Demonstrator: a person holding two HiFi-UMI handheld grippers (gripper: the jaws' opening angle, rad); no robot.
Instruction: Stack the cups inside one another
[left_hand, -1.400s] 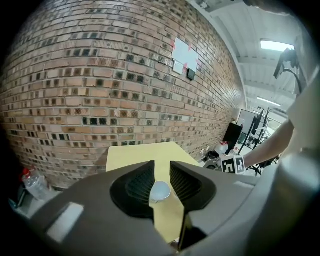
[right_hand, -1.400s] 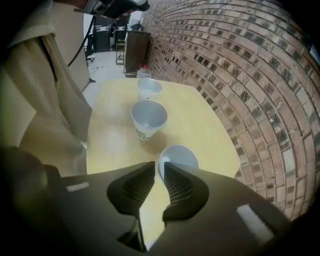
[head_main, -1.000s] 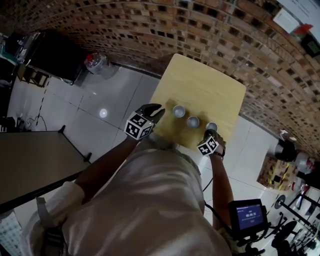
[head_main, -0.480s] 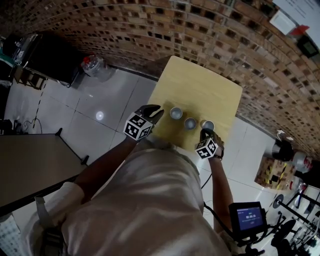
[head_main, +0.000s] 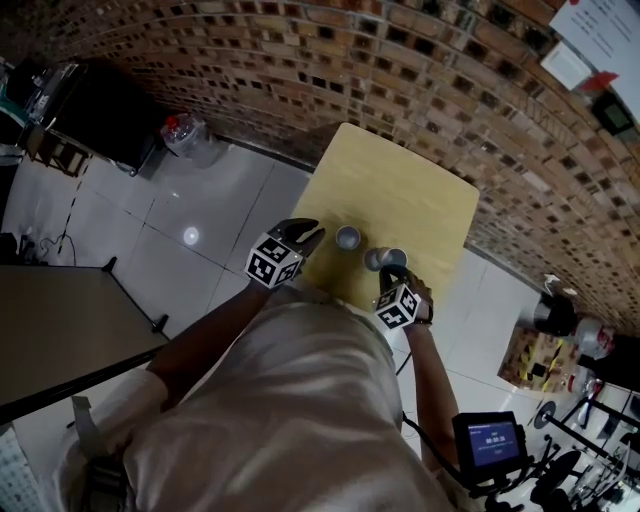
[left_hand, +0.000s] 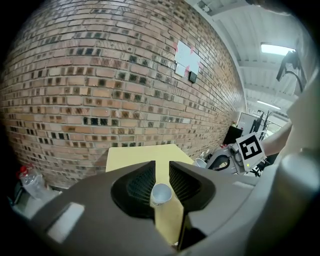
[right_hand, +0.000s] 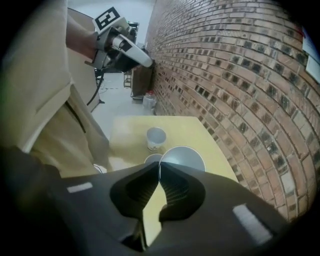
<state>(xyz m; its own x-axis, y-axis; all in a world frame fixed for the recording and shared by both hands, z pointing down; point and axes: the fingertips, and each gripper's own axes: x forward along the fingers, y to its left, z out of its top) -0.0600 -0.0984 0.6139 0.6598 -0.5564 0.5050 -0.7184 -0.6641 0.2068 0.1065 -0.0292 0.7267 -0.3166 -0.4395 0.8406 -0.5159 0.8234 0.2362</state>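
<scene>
Status: no cup is nested yet, as far as can be seen. 3 cups are in view, all separate.

The held cup is pinched by its rim in the right gripper, fingers clenched tight on the thin wall, one inside the mouth and one outside. It is judged to be lifted clear of the table, since its rim looms large in the right gripper view and covers part of the middle cup. So it is taken to be just beside and a bit above the middle cup. Whether it is lined up over that mouth can't be told.

The left cup stands upright on the table, apart from the other two and nearest the left gripper. That gripper's fingers are partly spread w/ nothing gripped. The left cup is seen through their gap in the left gripper view, but in the head view it sits just beyond the fingertips, not between them. The left gripper is held at the table's near edge.

Done so far: 1 cup picked up, approx. the first third of the job.

Left to do, by judgement:
- The held cup is to be brought over an open mouth, prob. the middle cup's, lowered in and released.
- A 2nd nesting is then needed so that all 3 sit in one stack.
- The left gripper may be needed to steady the receiving cup.
</scene>
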